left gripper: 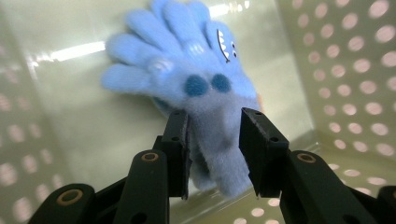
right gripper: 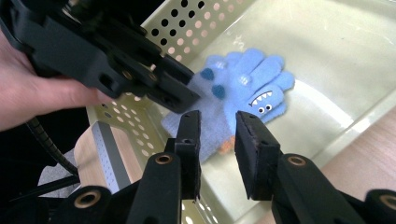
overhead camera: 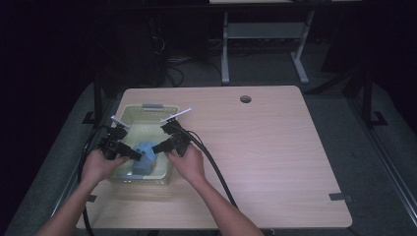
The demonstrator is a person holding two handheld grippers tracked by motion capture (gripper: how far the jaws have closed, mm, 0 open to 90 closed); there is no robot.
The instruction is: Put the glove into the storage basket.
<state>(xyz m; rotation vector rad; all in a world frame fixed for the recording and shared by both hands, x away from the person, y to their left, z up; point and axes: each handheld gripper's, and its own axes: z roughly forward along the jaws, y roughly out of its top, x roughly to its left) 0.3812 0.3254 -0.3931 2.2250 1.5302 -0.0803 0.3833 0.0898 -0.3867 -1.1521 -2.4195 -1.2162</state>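
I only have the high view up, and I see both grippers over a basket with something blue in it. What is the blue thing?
Observer: A fuzzy blue glove, lying on the floor of the perforated basket. It has a toothy monster face on one finger.
Operator: Does the left gripper have it?
Observer: The left gripper has its jaws on either side of the cuff, with a gap showing on one side; I cannot tell if it is clamped.
Operator: And the right one?
Observer: The right gripper is open, jaws apart above the cuff end, not touching it.
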